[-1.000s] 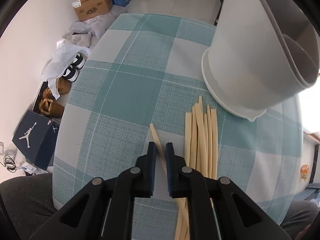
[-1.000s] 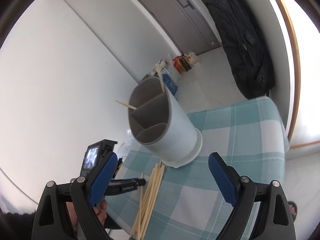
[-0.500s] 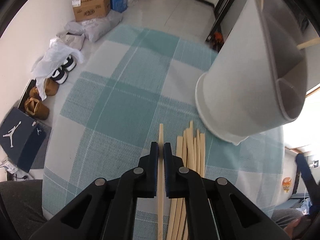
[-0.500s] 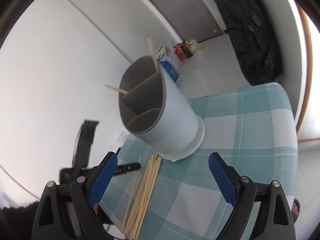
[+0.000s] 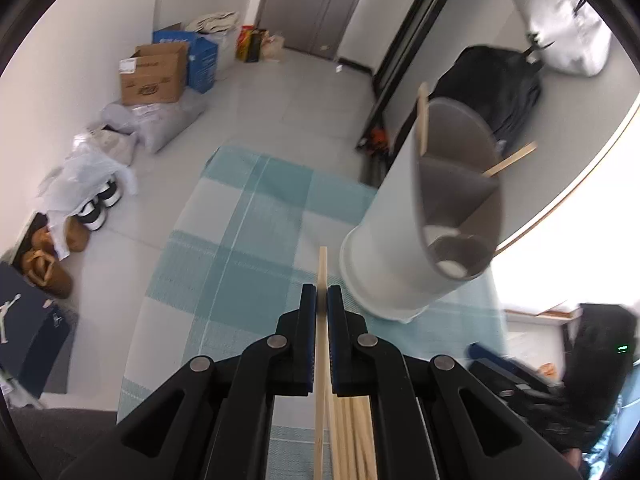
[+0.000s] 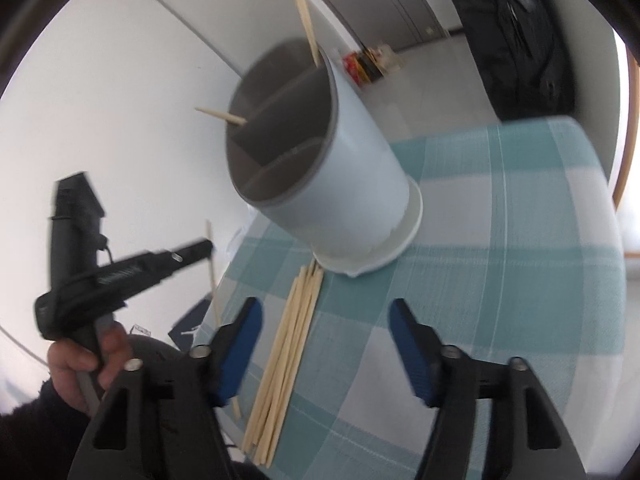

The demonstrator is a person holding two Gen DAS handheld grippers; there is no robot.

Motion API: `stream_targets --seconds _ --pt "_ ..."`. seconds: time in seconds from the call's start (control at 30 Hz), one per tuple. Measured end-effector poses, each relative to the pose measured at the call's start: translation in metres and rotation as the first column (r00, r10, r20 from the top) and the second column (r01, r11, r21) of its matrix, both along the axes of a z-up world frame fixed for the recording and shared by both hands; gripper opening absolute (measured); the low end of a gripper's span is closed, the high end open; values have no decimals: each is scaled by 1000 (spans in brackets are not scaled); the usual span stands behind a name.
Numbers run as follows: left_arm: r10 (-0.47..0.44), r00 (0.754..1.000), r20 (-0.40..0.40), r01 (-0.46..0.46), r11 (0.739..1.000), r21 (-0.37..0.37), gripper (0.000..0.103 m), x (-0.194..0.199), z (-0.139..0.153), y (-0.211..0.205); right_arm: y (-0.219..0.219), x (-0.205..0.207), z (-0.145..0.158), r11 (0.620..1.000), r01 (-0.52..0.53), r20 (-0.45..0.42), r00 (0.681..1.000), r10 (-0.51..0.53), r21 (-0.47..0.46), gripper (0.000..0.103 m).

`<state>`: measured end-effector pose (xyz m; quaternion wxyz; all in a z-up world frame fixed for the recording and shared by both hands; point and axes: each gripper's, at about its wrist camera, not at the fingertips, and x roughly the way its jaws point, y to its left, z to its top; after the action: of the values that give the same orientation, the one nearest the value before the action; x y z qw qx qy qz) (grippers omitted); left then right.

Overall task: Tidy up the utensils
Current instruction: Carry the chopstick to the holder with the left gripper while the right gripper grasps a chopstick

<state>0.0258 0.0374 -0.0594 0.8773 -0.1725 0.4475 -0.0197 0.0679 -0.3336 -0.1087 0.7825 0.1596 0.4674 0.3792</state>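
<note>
A single wooden chopstick (image 5: pixel 322 280) is clamped between the pads of the left gripper (image 5: pixel 322 300), lifted clear of the teal checked tablecloth (image 5: pixel 224 264) with its tip pointing up toward the base of the white utensil holder (image 5: pixel 404 224). The rest of the chopsticks (image 6: pixel 288 344) lie in a loose bundle on the cloth, their far ends just beside the holder's saucer-like foot. The holder is divided into compartments and already has two chopsticks (image 6: pixel 308 28) leaning out of it. The right gripper (image 6: pixel 326 344) hangs over the bundle, its jaws having just been closing but with the blue pads apart and nothing pressed between them. The step in hand looks like carrying the picked chopstick to the holder; the next move calls for raising it above the rim, tipping it nearer upright and letting it go over a compartment, while the right gripper would need to drop onto the bundle to take one.
</note>
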Motion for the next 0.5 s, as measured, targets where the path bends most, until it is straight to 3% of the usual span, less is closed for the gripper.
stream_targets --seconds 0.07,0.27,0.5 --pt "-9 999 32 9 1000 -20 1 0 5 6 6 -3 1 1000 -4 1 1000 4 -20 55" --pt "-54 993 105 58 998 -38 1 1 11 22 46 -8 10 990 -60 42 997 65 -130 51" --pt "-133 969 209 143 989 -35 1 -14 20 39 113 -5 7 944 -156 31 985 172 -291 45"
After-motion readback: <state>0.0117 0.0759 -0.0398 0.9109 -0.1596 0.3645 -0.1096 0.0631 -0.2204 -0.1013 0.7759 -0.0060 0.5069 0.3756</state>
